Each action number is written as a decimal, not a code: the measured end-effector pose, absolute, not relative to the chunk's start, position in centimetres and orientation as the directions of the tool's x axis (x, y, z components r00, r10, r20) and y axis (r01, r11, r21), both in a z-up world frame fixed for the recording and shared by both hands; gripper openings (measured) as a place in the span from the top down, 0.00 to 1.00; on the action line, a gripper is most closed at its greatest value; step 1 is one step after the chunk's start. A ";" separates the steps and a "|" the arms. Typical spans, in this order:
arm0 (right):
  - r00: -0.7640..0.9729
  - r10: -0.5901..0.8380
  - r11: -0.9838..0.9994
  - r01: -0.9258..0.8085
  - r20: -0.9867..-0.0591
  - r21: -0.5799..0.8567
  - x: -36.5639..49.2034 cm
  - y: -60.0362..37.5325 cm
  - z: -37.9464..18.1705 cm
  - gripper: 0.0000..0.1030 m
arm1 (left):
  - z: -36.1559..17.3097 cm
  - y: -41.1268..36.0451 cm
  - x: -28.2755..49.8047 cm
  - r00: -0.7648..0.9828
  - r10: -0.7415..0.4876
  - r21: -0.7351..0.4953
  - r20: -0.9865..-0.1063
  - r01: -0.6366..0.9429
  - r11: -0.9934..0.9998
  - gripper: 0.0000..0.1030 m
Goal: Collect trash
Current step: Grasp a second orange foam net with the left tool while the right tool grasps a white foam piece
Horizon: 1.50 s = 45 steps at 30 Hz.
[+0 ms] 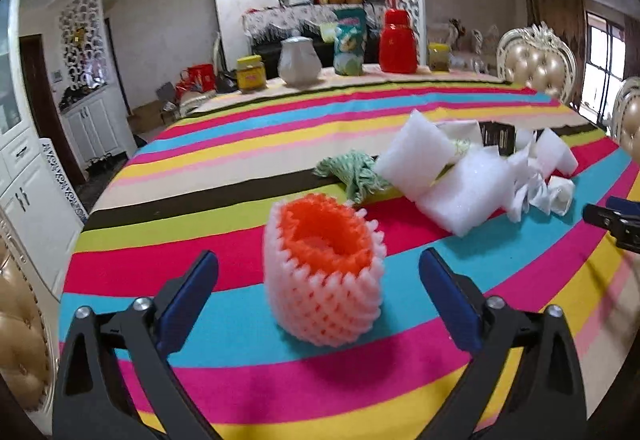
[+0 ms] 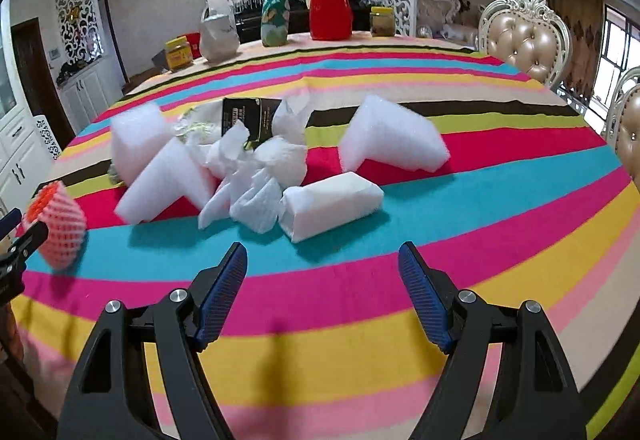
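A pink-white foam fruit net [image 1: 324, 276] with an orange lining stands upright on the striped tablecloth [image 1: 240, 340]. My left gripper [image 1: 319, 256] is open, one finger on each side of the net, neither pad touching it. Behind lie a green crumpled wrapper [image 1: 352, 172] and white foam blocks [image 1: 412, 160]. My right gripper [image 2: 323, 246] is open and empty, just short of a white wrapped packet [image 2: 332, 206]. Around the packet lie crumpled white paper [image 2: 256, 192], foam blocks [image 2: 394, 144] and a black card [image 2: 250, 116]. The fruit net [image 2: 56, 228] shows at the left edge.
At the table's far edge stand a red jar [image 2: 330, 14], a green bag [image 2: 274, 20], a white jar [image 2: 218, 38] and yellow-lidded jars [image 2: 178, 54]. Padded chairs [image 2: 524, 40] line the right side. White cabinets [image 1: 24, 192] stand to the left.
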State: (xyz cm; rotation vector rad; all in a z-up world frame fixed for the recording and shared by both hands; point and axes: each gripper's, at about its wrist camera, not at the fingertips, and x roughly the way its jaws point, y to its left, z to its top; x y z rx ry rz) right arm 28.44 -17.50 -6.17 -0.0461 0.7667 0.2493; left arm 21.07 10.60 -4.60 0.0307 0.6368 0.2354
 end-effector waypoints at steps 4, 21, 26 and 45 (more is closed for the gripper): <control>0.676 0.207 0.973 -0.221 -0.707 0.073 30.2 -16.8 -6.6 0.29 | -5.2 10.4 23.0 0.750 0.192 0.103 -0.633 -0.164 0.981 0.45; 0.621 0.101 0.995 -0.069 -0.777 0.074 35.0 -16.2 -7.9 0.62 | -2.1 9.7 20.3 0.937 0.159 0.042 -0.310 -0.154 0.987 0.69; 0.670 0.117 0.992 -0.115 -0.733 0.054 33.1 -16.3 -7.0 0.72 | -2.2 10.3 20.6 0.933 0.148 0.008 -0.329 -0.154 0.988 0.69; 0.796 0.279 0.949 -0.314 -0.536 0.028 21.2 -15.0 -2.0 0.74 | -1.1 6.7 17.4 0.951 0.005 -0.045 -0.308 -0.020 0.999 0.69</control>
